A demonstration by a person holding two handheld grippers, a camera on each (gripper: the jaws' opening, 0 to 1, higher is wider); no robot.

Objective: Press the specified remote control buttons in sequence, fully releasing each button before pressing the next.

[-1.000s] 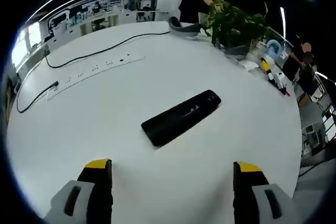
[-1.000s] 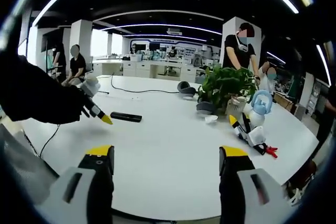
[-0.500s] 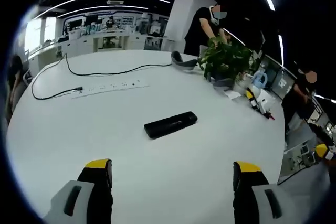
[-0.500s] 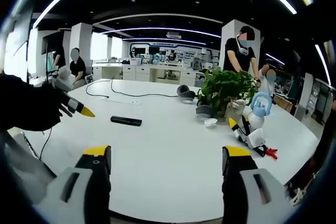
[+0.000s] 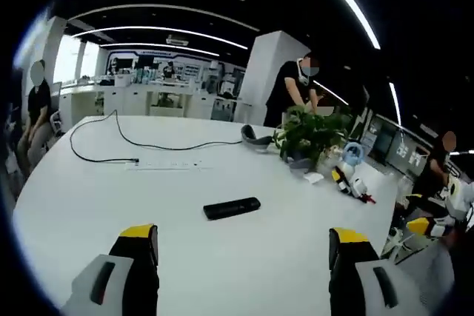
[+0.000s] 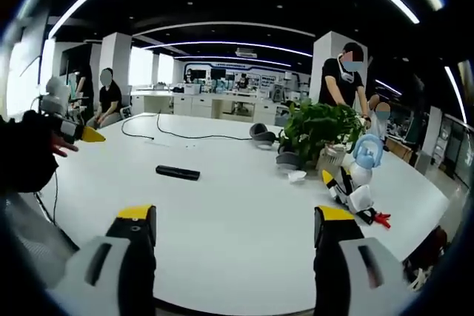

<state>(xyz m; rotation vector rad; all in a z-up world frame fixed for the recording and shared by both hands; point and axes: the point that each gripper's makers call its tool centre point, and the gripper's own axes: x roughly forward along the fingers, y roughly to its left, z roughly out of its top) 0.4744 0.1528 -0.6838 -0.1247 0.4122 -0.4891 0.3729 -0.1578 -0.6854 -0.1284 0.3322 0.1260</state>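
Note:
A black remote control (image 5: 232, 208) lies flat on the round white table (image 5: 89, 197), well ahead of my left gripper (image 5: 241, 246), whose yellow-tipped jaws stand wide apart and hold nothing. In the right gripper view the same remote control (image 6: 178, 173) lies far off at the left middle of the table (image 6: 237, 220). My right gripper (image 6: 233, 221) is open and empty, held back near the table's near edge. The left gripper (image 6: 74, 132) comes in from the left of that view, raised above the table in a dark-sleeved hand.
A potted plant (image 5: 307, 135), grey headphones (image 5: 255, 138), a small toy robot (image 6: 355, 179) and a white power strip (image 5: 167, 167) with a black cable (image 5: 111, 138) sit on the table's far side. One person stands behind the plant (image 6: 342, 72); another sits at left (image 6: 108, 101).
The left gripper has pulled back and up from the remote, which now looks smaller and farther. In the right gripper view the left gripper has slid leftward and upward.

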